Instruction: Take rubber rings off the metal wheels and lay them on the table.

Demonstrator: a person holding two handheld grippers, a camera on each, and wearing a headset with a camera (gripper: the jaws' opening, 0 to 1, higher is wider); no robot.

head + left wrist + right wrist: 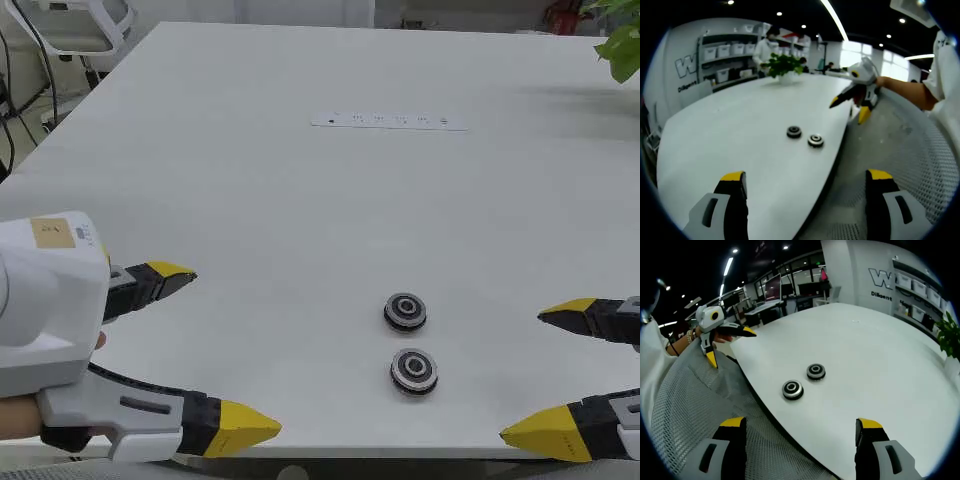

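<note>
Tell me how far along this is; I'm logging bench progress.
Done: nothing yet. The far wheel and near wheel both carry their dark outer rings, and no loose ring lies on the table. In hand: nothing; the left claw and right claw hang open, flanking the wheels. Left: both rings to pull off and lay down.

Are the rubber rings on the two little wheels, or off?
On. The farther wheel and the nearer wheel each lie flat on the table with a dark ring around the metal middle.
</note>
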